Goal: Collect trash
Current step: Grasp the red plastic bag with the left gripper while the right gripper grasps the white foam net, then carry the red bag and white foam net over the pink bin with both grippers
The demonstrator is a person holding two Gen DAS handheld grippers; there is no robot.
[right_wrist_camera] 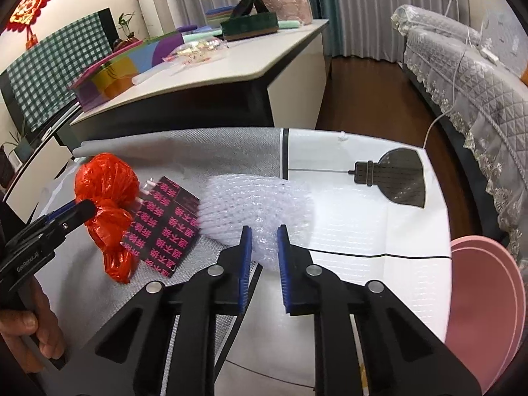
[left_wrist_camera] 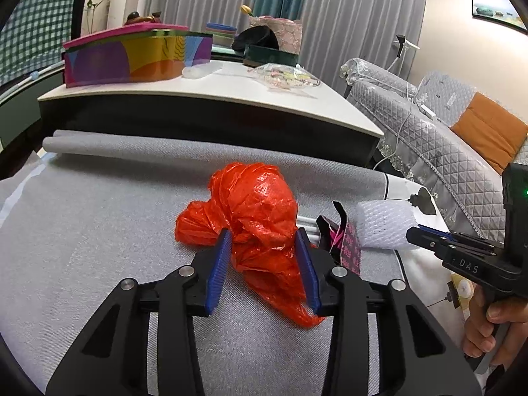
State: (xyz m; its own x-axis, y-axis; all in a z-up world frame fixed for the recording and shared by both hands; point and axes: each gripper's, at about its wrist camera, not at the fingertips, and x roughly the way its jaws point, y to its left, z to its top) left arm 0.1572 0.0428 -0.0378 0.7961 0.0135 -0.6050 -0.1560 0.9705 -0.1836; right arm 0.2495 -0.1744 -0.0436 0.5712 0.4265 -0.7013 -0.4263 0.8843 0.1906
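3 trash pcs: left gripper (left_wrist_camera: pixel 264 241) fingers pinch red bag (left_wrist_camera: pixel 254 204); right gripper (right_wrist_camera: pixel 264 237) fingers pinch foam net (right_wrist_camera: pixel 254 204).

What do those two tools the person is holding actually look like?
Both are black plastic pistol-grip tools. The left gripper and right gripper each have two black fingers lined with ribbed blue pads, silver pivot bolts, and small white lettering on the body. A green light glows on the right one.
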